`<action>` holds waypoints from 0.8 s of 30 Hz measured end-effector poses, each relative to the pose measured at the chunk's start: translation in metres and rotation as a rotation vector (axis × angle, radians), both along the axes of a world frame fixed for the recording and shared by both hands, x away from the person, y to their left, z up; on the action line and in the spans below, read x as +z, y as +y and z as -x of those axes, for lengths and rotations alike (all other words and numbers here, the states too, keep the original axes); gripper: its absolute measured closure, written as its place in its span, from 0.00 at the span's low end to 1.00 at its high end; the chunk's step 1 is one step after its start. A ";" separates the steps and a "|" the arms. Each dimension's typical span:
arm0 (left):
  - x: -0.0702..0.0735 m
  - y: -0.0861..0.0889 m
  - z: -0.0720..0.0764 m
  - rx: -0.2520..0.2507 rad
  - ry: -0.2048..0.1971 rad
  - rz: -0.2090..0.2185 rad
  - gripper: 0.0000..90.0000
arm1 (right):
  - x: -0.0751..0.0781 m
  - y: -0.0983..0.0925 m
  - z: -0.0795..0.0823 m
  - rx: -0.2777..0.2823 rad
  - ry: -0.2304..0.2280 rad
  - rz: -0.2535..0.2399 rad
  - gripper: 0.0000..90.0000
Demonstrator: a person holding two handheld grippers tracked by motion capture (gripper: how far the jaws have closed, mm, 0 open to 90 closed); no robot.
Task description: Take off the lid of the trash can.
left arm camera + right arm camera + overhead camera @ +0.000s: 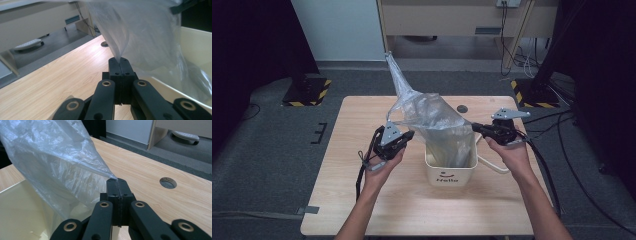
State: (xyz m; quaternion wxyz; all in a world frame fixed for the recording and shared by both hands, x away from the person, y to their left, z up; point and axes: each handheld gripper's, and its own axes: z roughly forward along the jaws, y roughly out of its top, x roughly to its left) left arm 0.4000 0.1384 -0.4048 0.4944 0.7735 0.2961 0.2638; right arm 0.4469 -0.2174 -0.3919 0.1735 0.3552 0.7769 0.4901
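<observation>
In the high view, a clear plastic bag (432, 120) stands at the centre of the frame, its lower part hanging inside a cream bin (451, 172) that sits on the light wooden surface (362, 200) just right of centre; a twisted tail of the bag rises toward the upper middle of the frame. The left claw (408, 135) sits left of the bin at mid-height, and the left gripper view shows its two black jaws pressed together at the centre of the frame with a pinched edge of the plastic bag (140, 37) running up out of them, so it is clamped on the film. The right claw (476, 128) sits right of the bag at about the same height, and in the right gripper view its jaws also meet at the centre, with a corner of the plastic bag (57, 162) caught between their tips and fanning out to the upper left. The bag is stretched between the two claws above the bin's open top. The cream bin (22, 205) fills the lower left of the right gripper view and its wall (197, 47) shows at the right of the left gripper view. A round cable hole (462, 108) lies in the surface behind the bag, and shows again at the right (168, 182) of the right gripper view.
</observation>
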 end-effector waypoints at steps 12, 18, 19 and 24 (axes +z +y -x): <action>-0.008 -0.011 -0.011 0.021 -0.016 0.018 0.62 | -0.005 0.003 0.002 0.033 -0.007 0.014 1.00; -0.005 -0.016 -0.011 -0.019 -0.014 0.084 0.87 | -0.006 0.004 0.000 0.039 -0.006 0.014 1.00; -0.002 -0.018 -0.010 -0.032 -0.010 0.085 0.92 | -0.006 0.004 0.000 0.039 -0.006 0.013 1.00; 0.004 -0.021 -0.005 -0.033 -0.026 0.058 1.00 | -0.004 0.005 0.002 0.028 -0.015 -0.005 0.83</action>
